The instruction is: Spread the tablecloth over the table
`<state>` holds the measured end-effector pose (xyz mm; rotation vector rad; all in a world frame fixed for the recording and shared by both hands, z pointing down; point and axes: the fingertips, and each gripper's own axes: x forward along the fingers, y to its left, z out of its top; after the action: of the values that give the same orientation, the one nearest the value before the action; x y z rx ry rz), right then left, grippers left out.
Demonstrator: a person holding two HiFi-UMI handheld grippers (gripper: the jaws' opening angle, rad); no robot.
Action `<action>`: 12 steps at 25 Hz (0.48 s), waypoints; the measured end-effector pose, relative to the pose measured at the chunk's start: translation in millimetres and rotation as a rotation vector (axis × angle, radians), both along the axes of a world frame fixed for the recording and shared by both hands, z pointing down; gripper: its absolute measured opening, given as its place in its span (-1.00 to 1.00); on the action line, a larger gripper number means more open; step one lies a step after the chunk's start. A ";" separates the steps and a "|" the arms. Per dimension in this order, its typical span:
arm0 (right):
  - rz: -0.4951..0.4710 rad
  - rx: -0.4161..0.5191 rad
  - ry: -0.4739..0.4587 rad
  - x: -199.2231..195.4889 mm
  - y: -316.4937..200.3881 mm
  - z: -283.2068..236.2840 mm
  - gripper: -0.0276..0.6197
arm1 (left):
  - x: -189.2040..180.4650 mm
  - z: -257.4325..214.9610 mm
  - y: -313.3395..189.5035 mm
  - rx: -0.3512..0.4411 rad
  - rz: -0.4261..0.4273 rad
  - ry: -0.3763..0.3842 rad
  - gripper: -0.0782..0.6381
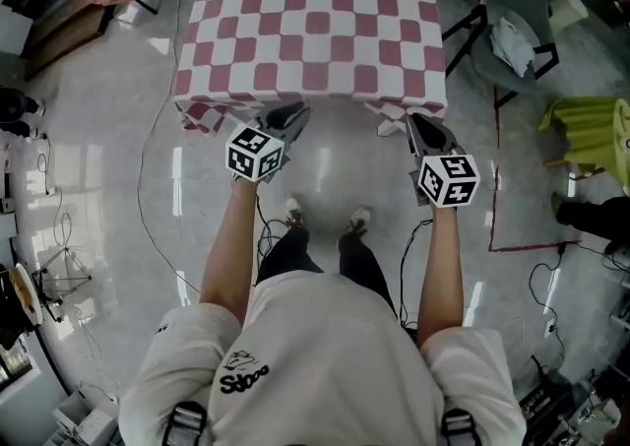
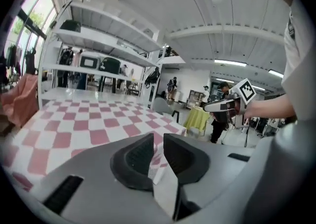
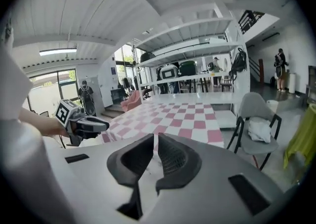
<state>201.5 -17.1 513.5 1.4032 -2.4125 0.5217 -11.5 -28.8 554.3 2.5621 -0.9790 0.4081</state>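
A: Where's the tablecloth [image 1: 315,31]?
B: Head view, 12 o'clock. Pink-and-white check, soft fabric, lying flat over the desk [image 3: 197,98]. The near hem hangs down and both near corners bunch into folds.
A: Left gripper [image 1: 285,119]?
B: About 11 o'clock of centre, at the near left corner. In its own view the dark ribbed pads are nearly together, with a thin fold of the checked cloth pinched between the jaws.
A: Right gripper [image 1: 421,127]?
B: 2 o'clock of centre, at the near right corner. Jaws almost closed, and the slim gap is filled with pale cloth, pink at the top. It's gripping the fabric.
A: Anything unclear?
B: The drape hides the desk frame. Only a bare white strip shows past the far hem. The grey shell chair [image 1: 512,21] at 2 o'clock carries a crumpled white item I can't identify. The yellow-green cover [image 1: 591,129] at 3 o'clock is cut off by the picture edge. The floor [image 1: 325,178] is glossy grey with glare patches.
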 end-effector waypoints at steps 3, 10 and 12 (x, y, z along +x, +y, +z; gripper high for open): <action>-0.007 0.095 0.055 8.8 -19.5 -47.9 -0.81 | 6.3 -55.5 -16.9 0.106 -0.031 -0.006 -0.63; -0.064 0.252 0.196 -36.2 -36.4 -137.0 -0.84 | -25.5 -148.3 -29.7 0.264 -0.054 -0.048 -0.70; -0.073 0.293 0.213 -42.7 -37.5 -160.8 -0.84 | -30.5 -171.1 -31.8 0.300 -0.066 -0.052 -0.70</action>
<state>158.9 -54.6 352.7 1.3931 -2.4227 -0.0031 -42.0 -60.5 383.2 2.7855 -1.2219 0.3326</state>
